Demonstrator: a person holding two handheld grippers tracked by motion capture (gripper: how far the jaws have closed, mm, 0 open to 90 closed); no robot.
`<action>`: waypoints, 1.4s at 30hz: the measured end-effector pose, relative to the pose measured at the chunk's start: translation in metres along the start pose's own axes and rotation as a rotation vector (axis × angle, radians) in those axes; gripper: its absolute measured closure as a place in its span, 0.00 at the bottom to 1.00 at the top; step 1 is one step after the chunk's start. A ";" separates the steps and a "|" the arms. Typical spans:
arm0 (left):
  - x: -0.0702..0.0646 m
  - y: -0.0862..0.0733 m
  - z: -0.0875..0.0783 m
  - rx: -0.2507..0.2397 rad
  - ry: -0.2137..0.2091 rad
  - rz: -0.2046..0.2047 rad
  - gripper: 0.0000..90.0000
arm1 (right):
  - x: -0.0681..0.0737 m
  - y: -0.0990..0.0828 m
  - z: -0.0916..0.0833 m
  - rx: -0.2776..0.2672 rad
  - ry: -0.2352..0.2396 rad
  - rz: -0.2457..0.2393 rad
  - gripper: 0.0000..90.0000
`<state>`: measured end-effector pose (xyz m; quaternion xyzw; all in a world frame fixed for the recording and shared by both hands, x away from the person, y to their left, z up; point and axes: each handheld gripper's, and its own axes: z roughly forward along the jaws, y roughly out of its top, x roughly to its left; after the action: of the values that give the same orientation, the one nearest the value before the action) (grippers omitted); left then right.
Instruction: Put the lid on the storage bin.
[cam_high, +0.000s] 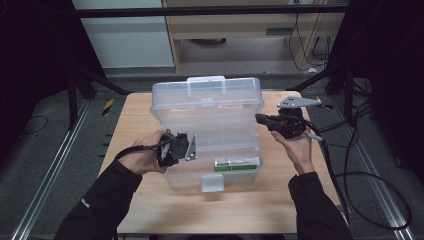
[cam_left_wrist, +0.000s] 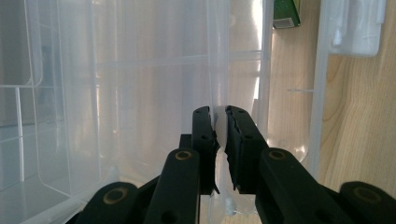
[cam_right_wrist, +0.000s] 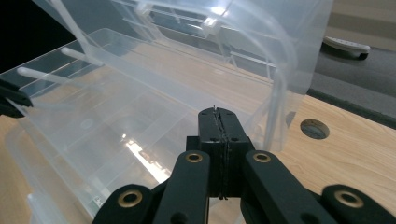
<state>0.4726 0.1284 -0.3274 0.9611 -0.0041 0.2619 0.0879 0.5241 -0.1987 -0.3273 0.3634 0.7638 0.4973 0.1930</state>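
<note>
**Clear box held steady by one tool while the other tool waits closed**

The clear plastic box (cam_high: 207, 131) is placed in the middle of the desk (cam_high: 135, 120), with its lid (cam_high: 207, 92) raised at the far side. The left tool (cam_high: 176, 147) is clamped on a thin transparent wall of the box, at its left side; in the left gripper view the wall is seen pressed between the two black pads (cam_left_wrist: 204, 135). This hold is judged to keep the light box from sliding on the wood while the lid is handled.

The right tool (cam_high: 261, 119) is kept at the right edge of the box, near the lid; its jaws are together and nothing is seen between them. Whether it touches the plastic cannot be told.

Inside the box, at the front right, a green and white packet (cam_high: 237, 162) is lying. A white latch (cam_high: 212, 183) hangs at the front edge. A round hole (cam_right_wrist: 314, 129) is seen in the desk beside the box. Cables (cam_high: 360, 180) lie on the floor at the right, well apart from the work.
</note>
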 end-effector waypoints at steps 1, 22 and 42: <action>0.000 0.000 0.000 0.000 -0.002 0.000 0.90 | 0.000 0.000 0.000 0.000 -0.003 0.003 1.00; -0.004 -0.004 -0.010 -0.117 0.003 -0.101 0.79 | -0.001 -0.001 -0.001 -0.002 -0.004 -0.004 1.00; 0.000 -0.054 -0.021 -0.390 0.156 -0.573 0.80 | 0.000 -0.005 -0.004 -0.004 0.004 -0.011 1.00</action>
<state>0.4646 0.1856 -0.3186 0.8654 0.2226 0.2936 0.3396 0.5196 -0.2021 -0.3301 0.3578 0.7651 0.4985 0.1952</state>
